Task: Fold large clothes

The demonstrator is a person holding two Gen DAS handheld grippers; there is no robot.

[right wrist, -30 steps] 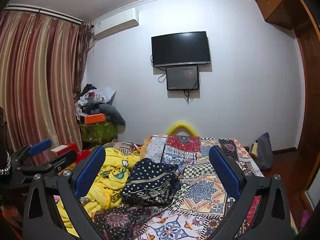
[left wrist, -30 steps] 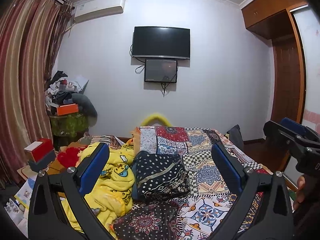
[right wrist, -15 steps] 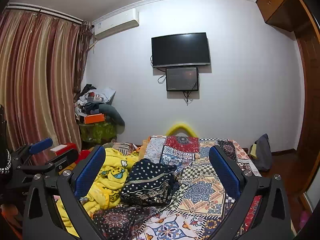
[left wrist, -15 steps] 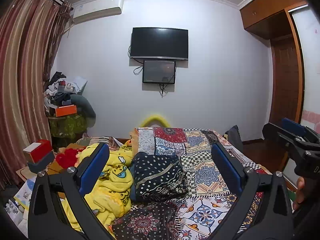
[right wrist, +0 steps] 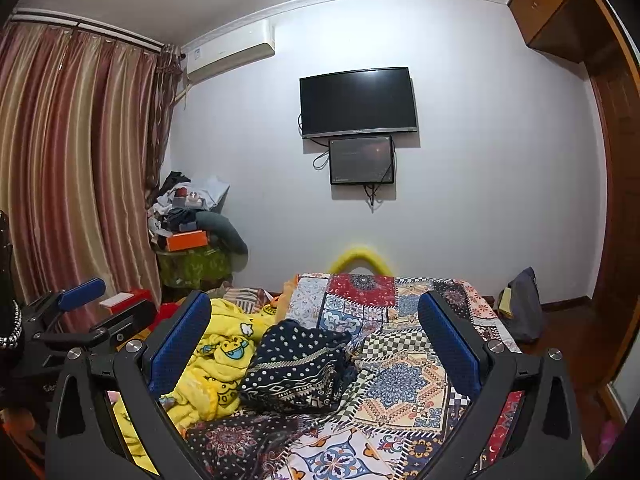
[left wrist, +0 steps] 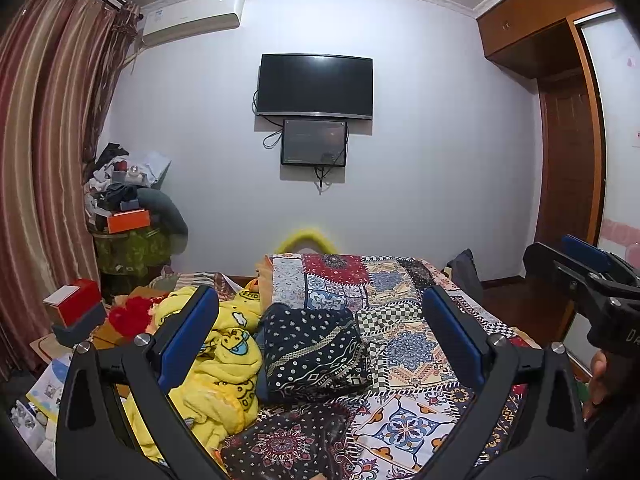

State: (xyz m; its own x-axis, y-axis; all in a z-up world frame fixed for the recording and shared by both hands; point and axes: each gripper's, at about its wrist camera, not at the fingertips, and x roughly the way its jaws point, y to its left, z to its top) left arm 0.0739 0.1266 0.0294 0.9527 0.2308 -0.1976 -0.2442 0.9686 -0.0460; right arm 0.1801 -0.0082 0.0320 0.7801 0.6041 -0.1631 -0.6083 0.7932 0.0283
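A: Claw state?

B: Left claw [left wrist: 318, 312] spread wide, nothing between the blue pads [left wrist: 188, 336]. Right claw [right wrist: 314, 316] the same, spread and empty. Both held up over the near end of the bed [left wrist: 404, 344], pointing at the far wall.

A: Each visible from the other cam?

B: Yes. Right claw shows at the right edge of the left wrist view, with part of a hand [left wrist: 598, 384] below it. Left claw shows at the left edge of the right wrist view.

A: Where's the clothing?

B: Dark navy patterned garment [left wrist: 312, 352], white dots and banded trim, lying bunched on the patchwork bedspread [right wrist: 400, 380], roughly mid-bed and left of centre. Neither claw touches it.

A: Anything next to it?

B: Yellow cartoon-print fleece [left wrist: 224, 364], crumpled, touching its left side. In the right wrist view the navy piece overlaps the fleece edge.

A: Background?

B: TV [right wrist: 358, 102] on the far wall, 1 smaller screen [right wrist: 362, 160] just under it. AC unit [left wrist: 190, 24] top left, striped curtains [right wrist: 76, 160] on the left, clutter pile [left wrist: 124, 196] in the far left corner.
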